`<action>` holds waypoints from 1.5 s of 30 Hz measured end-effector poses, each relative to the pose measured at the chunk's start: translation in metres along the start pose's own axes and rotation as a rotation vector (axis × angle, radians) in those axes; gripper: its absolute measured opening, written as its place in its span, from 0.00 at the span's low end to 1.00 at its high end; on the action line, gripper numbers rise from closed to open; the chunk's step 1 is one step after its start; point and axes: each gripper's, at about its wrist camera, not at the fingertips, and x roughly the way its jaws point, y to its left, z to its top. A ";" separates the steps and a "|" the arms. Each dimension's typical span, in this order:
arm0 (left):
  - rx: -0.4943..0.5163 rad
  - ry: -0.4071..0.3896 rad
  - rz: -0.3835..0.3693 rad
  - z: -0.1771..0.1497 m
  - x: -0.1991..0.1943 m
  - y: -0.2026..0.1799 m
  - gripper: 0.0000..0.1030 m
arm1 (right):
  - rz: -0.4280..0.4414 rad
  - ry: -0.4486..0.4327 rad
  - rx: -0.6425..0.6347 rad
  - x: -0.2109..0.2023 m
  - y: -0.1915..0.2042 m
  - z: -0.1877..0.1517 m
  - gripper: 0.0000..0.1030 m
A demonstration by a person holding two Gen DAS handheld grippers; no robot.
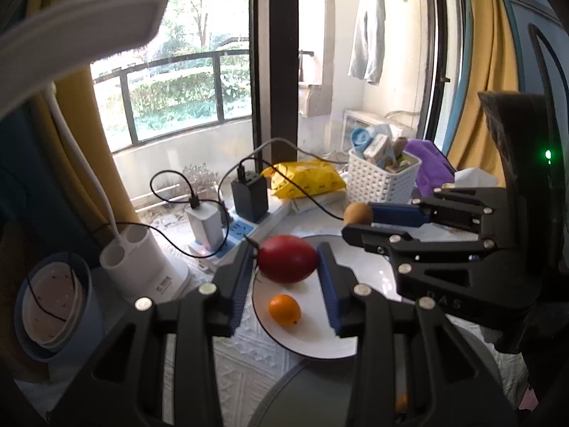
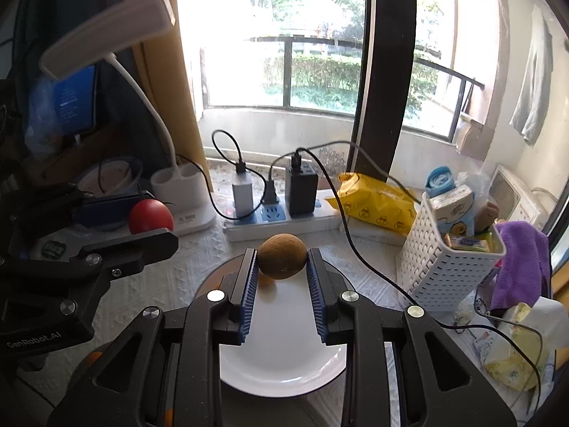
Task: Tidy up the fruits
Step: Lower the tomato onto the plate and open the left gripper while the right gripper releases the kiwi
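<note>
In the left wrist view my left gripper (image 1: 286, 253) is shut on a red fruit (image 1: 287, 258), which hangs above a white plate (image 1: 313, 338). A small orange (image 1: 284, 309) lies on that plate, below and between the fingers. To the right in the same view, my right gripper (image 1: 359, 222) grips a round brown fruit (image 1: 357, 213). The right wrist view shows the right gripper (image 2: 282, 254) shut on the brown fruit (image 2: 282, 256) over a second white plate (image 2: 284, 366). At its left is the left gripper (image 2: 153, 219) with the red fruit (image 2: 150, 215).
A white desk lamp (image 1: 142, 263) and a blue cup (image 1: 53, 306) stand at the left. A power strip (image 2: 284, 219) with chargers and trailing cables runs along the back. A yellow bag (image 2: 373, 203), a white basket (image 2: 451, 267) and a purple cloth (image 2: 522, 263) crowd the right.
</note>
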 end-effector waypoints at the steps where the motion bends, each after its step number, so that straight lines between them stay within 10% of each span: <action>1: -0.002 0.005 0.000 -0.001 0.005 0.001 0.36 | -0.003 0.007 0.001 0.006 -0.002 -0.001 0.29; 45: -0.093 0.260 -0.070 -0.026 0.123 0.019 0.39 | -0.011 0.206 0.078 0.120 -0.038 -0.047 0.32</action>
